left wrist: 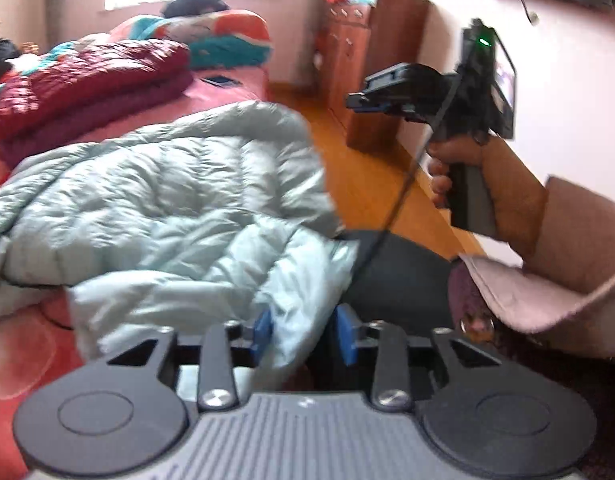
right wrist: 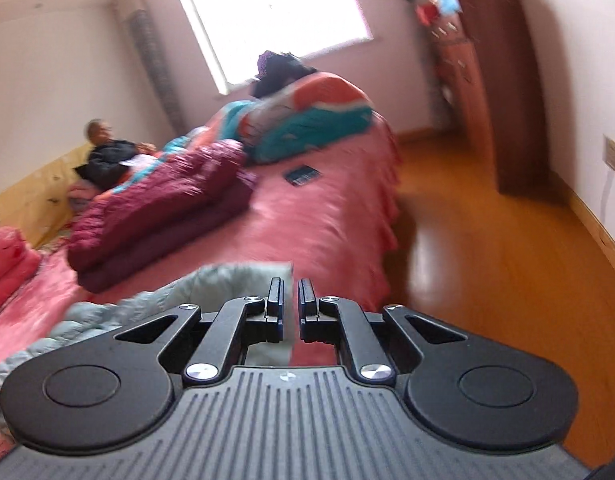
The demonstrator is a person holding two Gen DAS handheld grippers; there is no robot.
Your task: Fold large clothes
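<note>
A pale blue puffer jacket (left wrist: 163, 196) lies spread on the pink bed (left wrist: 231, 94). My left gripper (left wrist: 303, 338) is shut on a fold of the jacket's near edge, which sits between its blue pads (left wrist: 263, 332). My right gripper (left wrist: 357, 101) is held up in the air to the right of the jacket, above the floor, with nothing in it. In the right wrist view the right gripper (right wrist: 290, 300) has its fingers nearly together with a thin gap, and the jacket (right wrist: 155, 304) lies below and to its left.
A folded maroon puffer coat (left wrist: 91, 88) and a teal and orange quilt (left wrist: 223, 38) lie further back on the bed, with a dark phone (right wrist: 302, 175) between. A person (right wrist: 107, 148) sits at the far side. A wooden cabinet (right wrist: 503, 80) stands on the wood floor (right wrist: 487, 248).
</note>
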